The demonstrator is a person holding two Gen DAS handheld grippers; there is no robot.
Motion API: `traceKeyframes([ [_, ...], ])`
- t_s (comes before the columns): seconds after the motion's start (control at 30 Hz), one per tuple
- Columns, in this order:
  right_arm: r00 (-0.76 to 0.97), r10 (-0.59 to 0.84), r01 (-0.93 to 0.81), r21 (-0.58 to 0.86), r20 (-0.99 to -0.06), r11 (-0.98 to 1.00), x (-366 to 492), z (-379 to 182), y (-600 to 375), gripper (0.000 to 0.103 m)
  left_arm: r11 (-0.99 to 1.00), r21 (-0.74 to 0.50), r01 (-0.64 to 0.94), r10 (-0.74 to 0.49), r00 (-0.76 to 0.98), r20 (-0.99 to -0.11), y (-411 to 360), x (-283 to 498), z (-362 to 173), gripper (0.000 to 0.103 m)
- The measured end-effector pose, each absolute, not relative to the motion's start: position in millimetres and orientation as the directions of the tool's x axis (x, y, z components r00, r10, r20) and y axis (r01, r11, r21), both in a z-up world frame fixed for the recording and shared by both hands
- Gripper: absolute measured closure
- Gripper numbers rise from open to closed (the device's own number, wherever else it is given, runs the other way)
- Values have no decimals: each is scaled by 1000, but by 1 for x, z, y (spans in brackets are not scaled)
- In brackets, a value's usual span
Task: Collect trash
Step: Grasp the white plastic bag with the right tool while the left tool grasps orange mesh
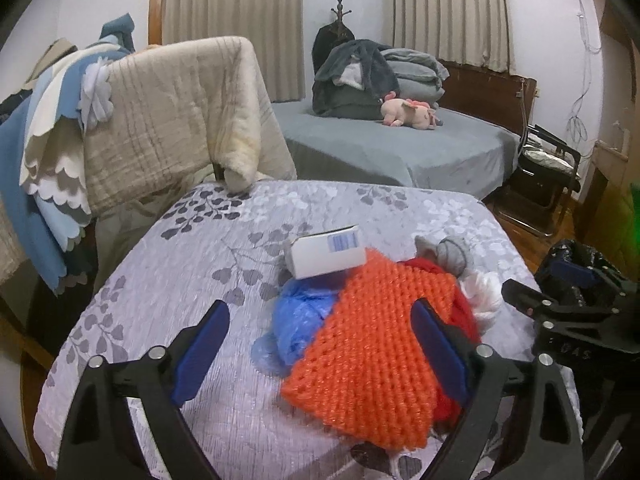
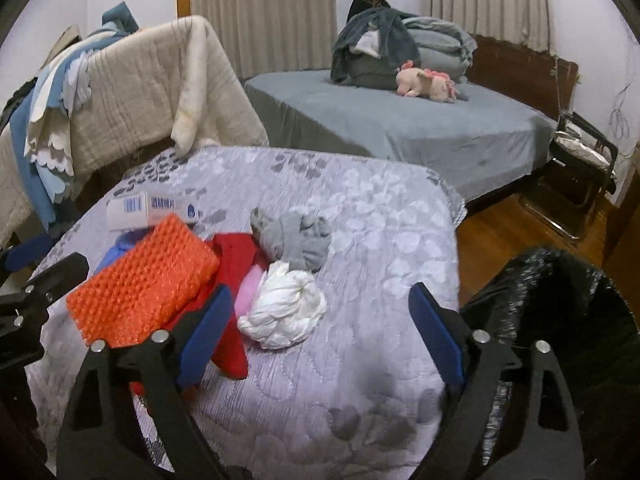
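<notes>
A heap lies on the floral grey table cover (image 1: 168, 280): an orange bubble-wrap sheet (image 1: 376, 340), a blue plastic bag (image 1: 304, 320), a white carton with a barcode (image 1: 328, 256), red cloth (image 2: 232, 268), a crumpled white wad (image 2: 284, 308) and a grey sock bundle (image 2: 300, 240). My left gripper (image 1: 320, 344) is open, its jaws on either side of the blue bag and the orange sheet. My right gripper (image 2: 320, 332) is open just in front of the white wad. The right gripper also shows at the right edge of the left wrist view (image 1: 560, 312).
A black-lined trash bin (image 2: 560, 320) stands right of the table, also seen in the left wrist view (image 1: 580, 268). A chair draped with beige and blue blankets (image 1: 160, 120) is at the back left. A grey bed (image 2: 400, 120) with bedding and a pink plush lies beyond.
</notes>
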State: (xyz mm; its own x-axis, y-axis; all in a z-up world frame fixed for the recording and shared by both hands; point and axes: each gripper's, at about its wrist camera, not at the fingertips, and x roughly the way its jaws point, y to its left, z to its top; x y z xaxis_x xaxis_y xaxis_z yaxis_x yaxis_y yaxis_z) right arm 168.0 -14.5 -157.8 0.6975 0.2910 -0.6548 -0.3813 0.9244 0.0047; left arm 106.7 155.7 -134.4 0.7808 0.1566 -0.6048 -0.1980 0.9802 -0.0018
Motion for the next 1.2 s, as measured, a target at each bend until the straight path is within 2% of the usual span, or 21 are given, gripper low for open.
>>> traceKeyframes([
  [0.23,676,296,-396,7,-675,918,177,-170,-1,22,981,-9,-191,145,773,-618,160,112,-143,17],
  [0.33,659,296,-403,8,-691,915,183,-177,3,28,982,-13,-187,139,770,-622,160,114,-146,18],
  [0.43,632,302,-409,23,-714,912,187,-185,5,36,983,-20,-181,128,767,-629,161,116,-148,21],
  [0.5,610,320,-424,42,-725,905,188,-189,6,48,984,-23,-176,122,764,-633,161,116,-150,22],
  [0.67,589,350,-456,58,-729,888,185,-189,9,64,985,-44,-165,97,754,-650,160,116,-156,27],
  [0.7,589,351,-456,59,-728,888,185,-188,9,71,985,-48,-163,93,752,-652,160,115,-157,28],
  [0.8,589,356,-451,70,-726,890,183,-184,6,71,986,-57,-160,83,749,-658,158,114,-158,31],
  [0.87,591,358,-449,75,-723,890,181,-182,2,71,985,-74,-153,65,744,-665,158,114,-160,38],
  [0.93,594,359,-447,75,-720,891,177,-178,-1,71,986,-88,-144,48,737,-674,156,114,-163,52],
  [0.97,595,359,-446,75,-719,892,176,-177,-3,71,986,-92,-142,42,734,-678,155,114,-164,55],
  [1.03,600,359,-443,76,-715,893,172,-173,-7,71,985,-108,-137,26,728,-685,154,114,-167,71],
  [1.2,608,364,-448,74,-705,891,164,-164,-14,71,984,-124,-130,9,724,-689,148,112,-168,83],
])
